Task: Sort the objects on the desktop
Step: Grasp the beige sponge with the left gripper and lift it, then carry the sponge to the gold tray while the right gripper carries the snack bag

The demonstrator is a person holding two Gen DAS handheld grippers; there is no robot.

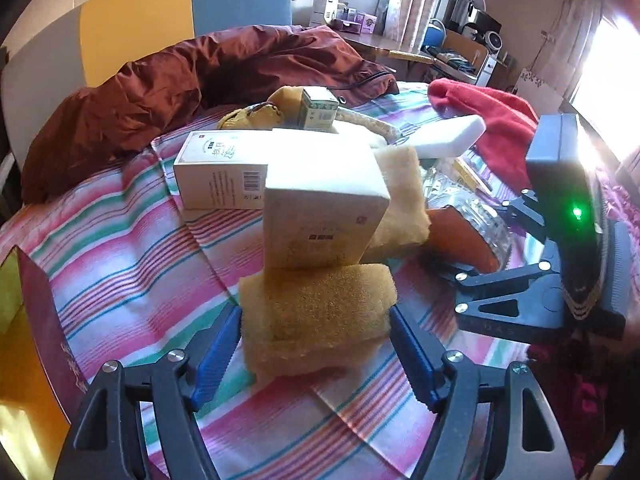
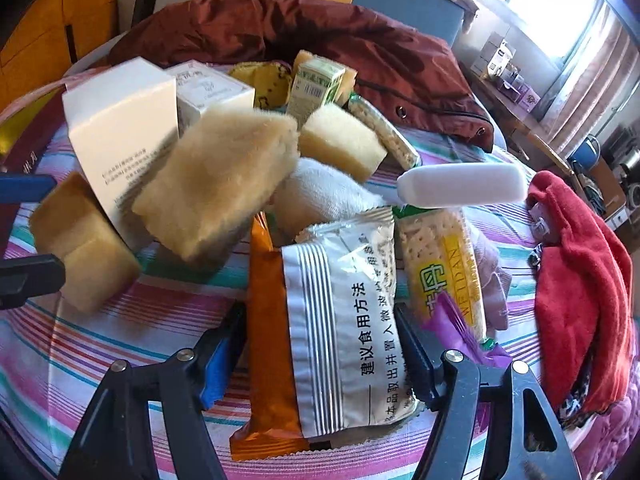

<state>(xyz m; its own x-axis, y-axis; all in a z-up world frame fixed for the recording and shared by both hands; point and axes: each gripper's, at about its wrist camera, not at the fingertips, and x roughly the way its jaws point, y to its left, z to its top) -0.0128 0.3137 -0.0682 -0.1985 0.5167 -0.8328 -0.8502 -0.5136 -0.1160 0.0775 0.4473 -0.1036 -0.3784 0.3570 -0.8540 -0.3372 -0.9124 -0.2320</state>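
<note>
- Striped cloth (image 1: 120, 248) in pink, green and white covers the surface we work over, with a dark red quilt (image 1: 168, 92) bunched at its far side and a bright window behind.
- At the far left edge of the left wrist view we see a dark red box (image 1: 44, 320) standing on the cloth.
- Next comes a long white carton (image 1: 220, 172) lying on its side, and in front of it a smaller white box (image 1: 320, 216) that leans tilted on a yellow sponge (image 1: 316, 312).
- Our left gripper (image 1: 316, 356) stands wide, its blue pads either side of that sponge; we cannot tell whether they touch it.
- Beyond the tilted box a second sponge (image 1: 404, 208) lies against its right side, and a small green carton (image 1: 316, 110) stands further back.
- Moving right, our right gripper (image 2: 320, 344) has its jaws either side of a silver and orange snack packet (image 2: 332, 320), pads against its edges, so we read it as gripped.
- Just right of the packet lies a cracker pack (image 2: 440, 264) with a yellow label, and beyond it a white foam block (image 2: 464, 184).
- At the far right a red cloth (image 2: 580, 264) is heaped on the cover.
</note>
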